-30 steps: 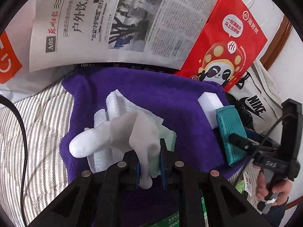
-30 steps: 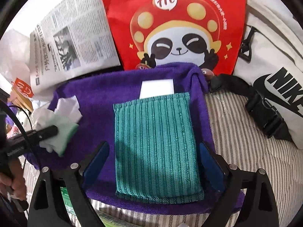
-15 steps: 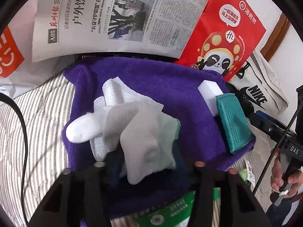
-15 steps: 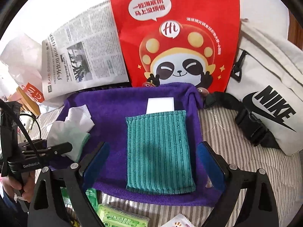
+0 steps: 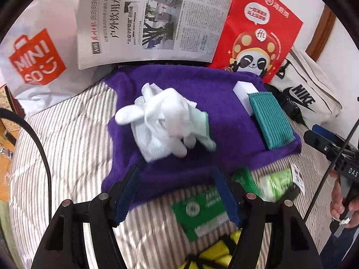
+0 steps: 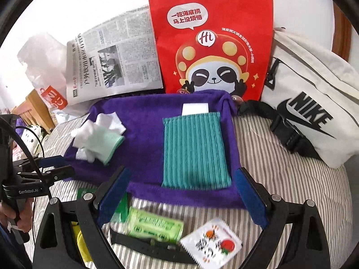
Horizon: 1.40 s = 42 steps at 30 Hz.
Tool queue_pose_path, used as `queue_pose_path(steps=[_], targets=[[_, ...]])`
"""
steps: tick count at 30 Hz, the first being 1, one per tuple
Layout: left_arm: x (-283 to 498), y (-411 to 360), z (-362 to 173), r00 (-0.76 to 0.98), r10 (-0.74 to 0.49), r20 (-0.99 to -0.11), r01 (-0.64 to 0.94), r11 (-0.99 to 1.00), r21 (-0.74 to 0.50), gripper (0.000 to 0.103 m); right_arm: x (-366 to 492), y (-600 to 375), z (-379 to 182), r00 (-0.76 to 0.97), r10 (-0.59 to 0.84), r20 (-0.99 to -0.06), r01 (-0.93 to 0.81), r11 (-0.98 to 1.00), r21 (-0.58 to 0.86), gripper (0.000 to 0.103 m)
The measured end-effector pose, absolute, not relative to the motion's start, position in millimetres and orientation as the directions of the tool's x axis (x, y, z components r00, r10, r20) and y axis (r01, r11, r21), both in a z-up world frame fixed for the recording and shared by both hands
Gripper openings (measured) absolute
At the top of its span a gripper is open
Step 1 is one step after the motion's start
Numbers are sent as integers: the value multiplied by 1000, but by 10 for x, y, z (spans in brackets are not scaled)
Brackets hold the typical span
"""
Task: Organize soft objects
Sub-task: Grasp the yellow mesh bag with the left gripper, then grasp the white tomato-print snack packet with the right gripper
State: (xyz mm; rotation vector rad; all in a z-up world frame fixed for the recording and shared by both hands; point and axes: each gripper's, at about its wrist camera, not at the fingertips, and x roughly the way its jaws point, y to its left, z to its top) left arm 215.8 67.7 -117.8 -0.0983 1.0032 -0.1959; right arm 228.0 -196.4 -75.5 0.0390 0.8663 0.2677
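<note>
Bright, even daylight; fisheye bending with dark vignetted corners (motion blur smears the foreground packets).

left tongs [image 5: 177,192]: matte black plastic arms, blue pads, round silver screws | right tongs [image 6: 182,198]: same black-and-blue build | black cable [image 5: 33,134] | white lettering on black body | bare-skinned hand [image 5: 338,198] on grip

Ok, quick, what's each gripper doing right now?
Left gripper: open, empty; the crumpled white cloth bundle lies on the purple towel.
Right gripper: open, empty.
</note>
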Motion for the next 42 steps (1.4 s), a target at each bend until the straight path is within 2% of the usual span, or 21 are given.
queue_pose_path(steps=[5, 10, 20, 23, 24, 25, 26, 29, 31, 34, 42], targets=[[1831, 689, -1173, 521, -196, -831, 141, 980, -143, 67, 2043, -2021, -749, 617, 244, -748, -205, 968, 146, 94], [1508, 666, -1172, 509, -252, -823, 158, 967, -198, 67, 1812, -2091, -754, 612, 246, -751, -186, 969, 166, 94], [1066, 573, -1360, 488, -167, -856, 126, 985, -120, 67, 1499, -2224, -854, 583, 259, -770, -147, 966, 213, 94], [1005, 511, -1461, 500, -101, -860, 109, 993, -53, 67, 1467, -2247, -902, 570, 268, -776, -142, 963, 228, 94], [1004, 501, -1487, 497, -94, -862, 109, 993, -46, 62, 1456, -2250, -916, 569, 266, -778, -141, 964, 226, 94], [999, 501, -1519, 493, -84, -866, 100, 994, -40, 46, 1444, -2253, -933, 566, 260, -782, -140, 965, 220, 94], [990, 518, -1548, 491, -97, -866, 92, 994, -59, 40, 1435, -2260, -949, 565, 252, -786, -138, 968, 211, 94], [975, 632, -1576, 508, -168, -845, 65, 985, -157, 34, 1418, -2297, -1002, 558, 242, -794, -128, 970, 206, 94], [987, 689, -1580, 522, -182, -833, 53, 982, -182, 26, 1416, -2326, -1034, 553, 243, -797, -118, 970, 214, 94], [997, 761, -1564, 521, -213, -827, 51, 975, -218, 23, 1428, -2360, -1066, 547, 240, -802, -110, 970, 215, 94], [1040, 858, -1544, 535, -208, -819, 37, 974, -223, 22, 1470, -2463, -1143, 540, 209, -815, -77, 977, 199, 94]])
